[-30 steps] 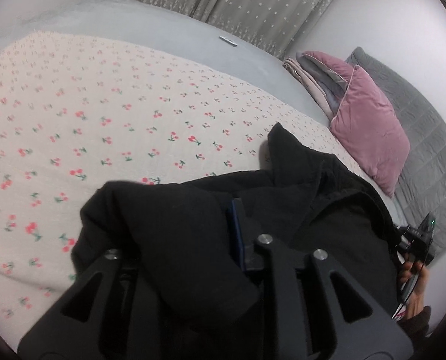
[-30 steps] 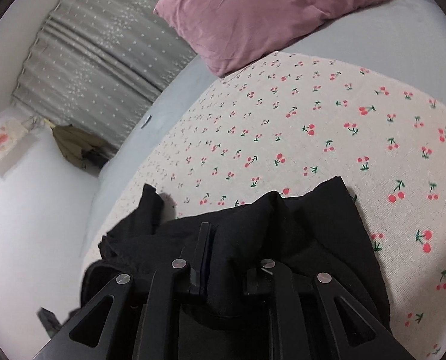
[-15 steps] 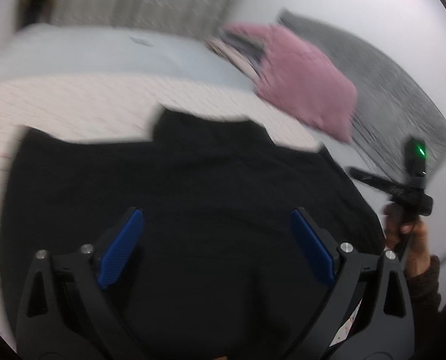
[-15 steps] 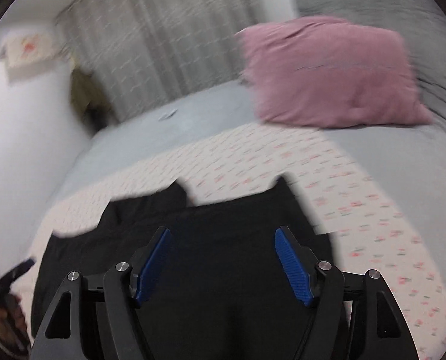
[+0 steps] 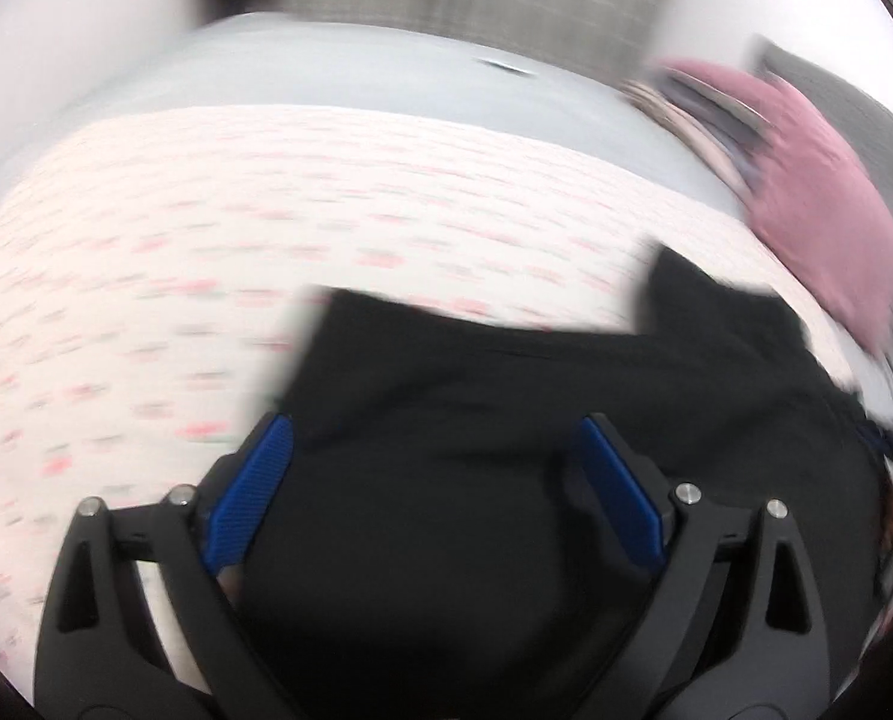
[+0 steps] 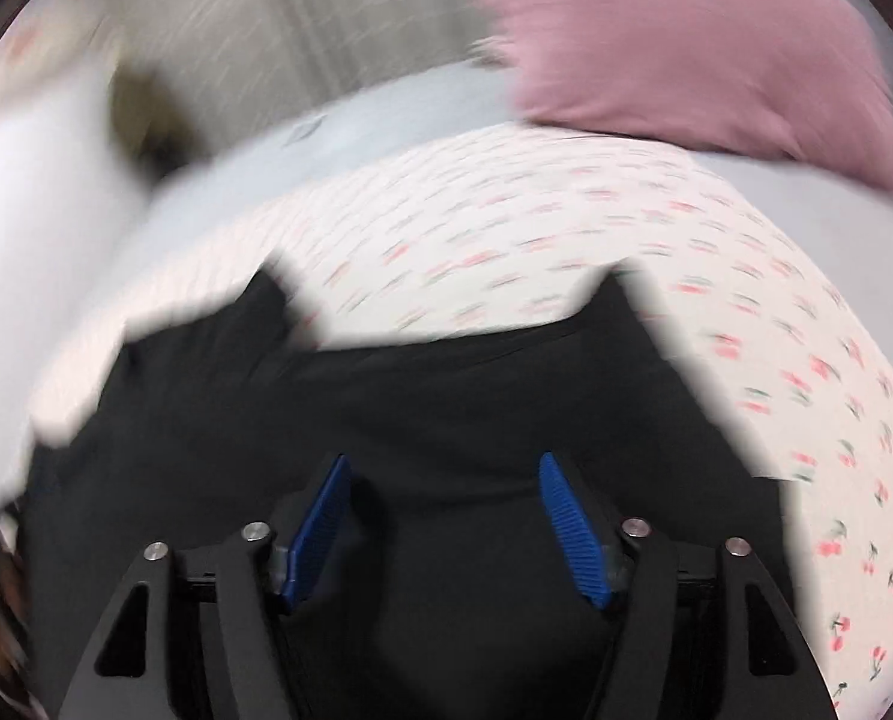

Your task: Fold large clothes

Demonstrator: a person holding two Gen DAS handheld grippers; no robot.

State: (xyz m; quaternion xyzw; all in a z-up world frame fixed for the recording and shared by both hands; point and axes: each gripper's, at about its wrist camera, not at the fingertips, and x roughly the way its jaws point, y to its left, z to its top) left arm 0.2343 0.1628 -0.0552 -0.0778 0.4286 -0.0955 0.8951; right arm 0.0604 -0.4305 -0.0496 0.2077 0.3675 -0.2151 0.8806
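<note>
Black garment (image 5: 506,480) unlabelled on cherry-print sheet (image 5: 206,240)

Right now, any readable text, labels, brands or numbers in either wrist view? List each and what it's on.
None readable; both views are motion-blurred.
Black garment: no print or tag visible.
Pink velvet pillow: nothing legible on it.
Cherry-print bedsheet: pattern only, no words.
Small flat object on the grey bed cover: too small and blurred to read.
</note>
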